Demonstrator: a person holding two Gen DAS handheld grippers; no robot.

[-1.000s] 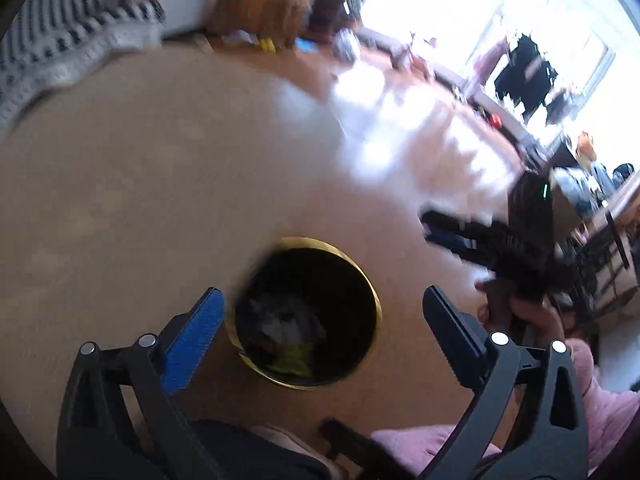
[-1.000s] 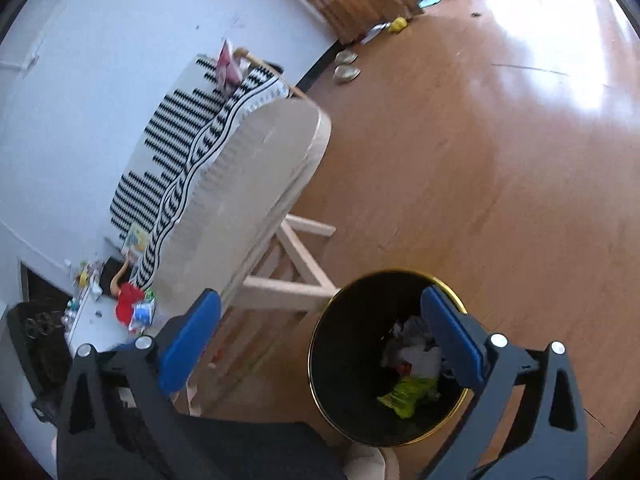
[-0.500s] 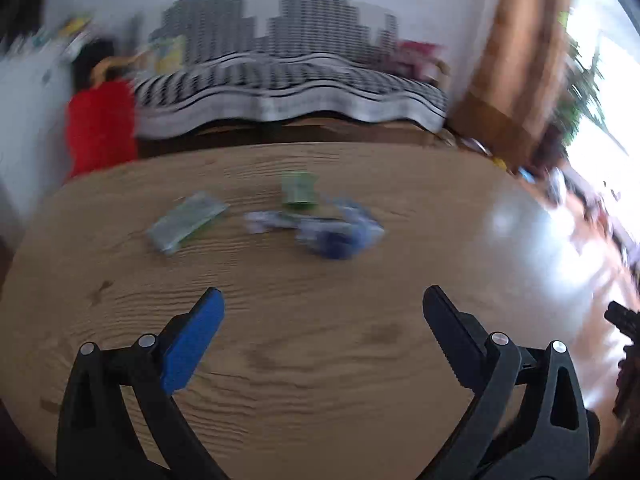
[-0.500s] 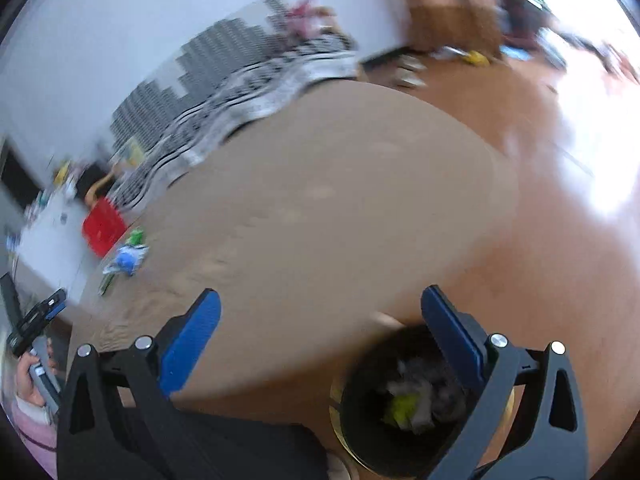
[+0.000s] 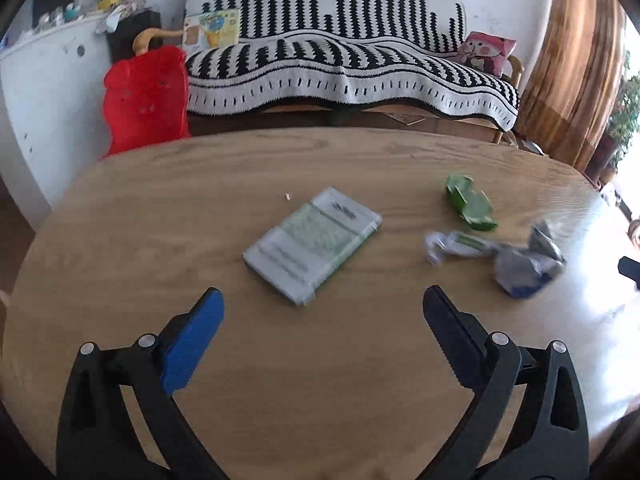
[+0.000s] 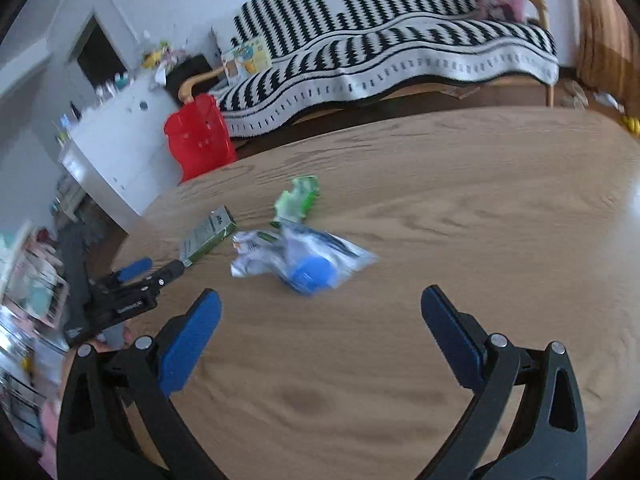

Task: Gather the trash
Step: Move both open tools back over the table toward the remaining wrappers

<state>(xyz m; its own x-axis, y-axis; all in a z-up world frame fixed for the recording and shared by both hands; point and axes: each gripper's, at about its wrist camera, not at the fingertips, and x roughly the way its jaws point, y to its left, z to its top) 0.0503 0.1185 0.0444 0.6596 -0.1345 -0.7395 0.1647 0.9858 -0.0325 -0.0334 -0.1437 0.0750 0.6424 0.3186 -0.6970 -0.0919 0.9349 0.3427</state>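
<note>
Both grippers are now facing the table (image 5: pixel 160 208), bin gone from view. Left gripper (image 5: pixel 322 308) and right gripper (image 6: pixel 320 306) are hanging spread, empty. Motion is blurring the flat packet (image 5: pixel 314 244) and crumpled wrappers (image 6: pixel 296 258).

This is a lived-in home, a living room: a sofa (image 5: pixel 360 56) draped in a black-and-white patterned throw stands against a white wall, with a pink cartoon cushion (image 5: pixel 486 50) at one end. Brown curtains (image 5: pixel 580 60) hang by a bright window, a white cabinet (image 6: pixel 116 140) carries clutter, and a wooden desk (image 5: pixel 320 360) stands in front.
</note>
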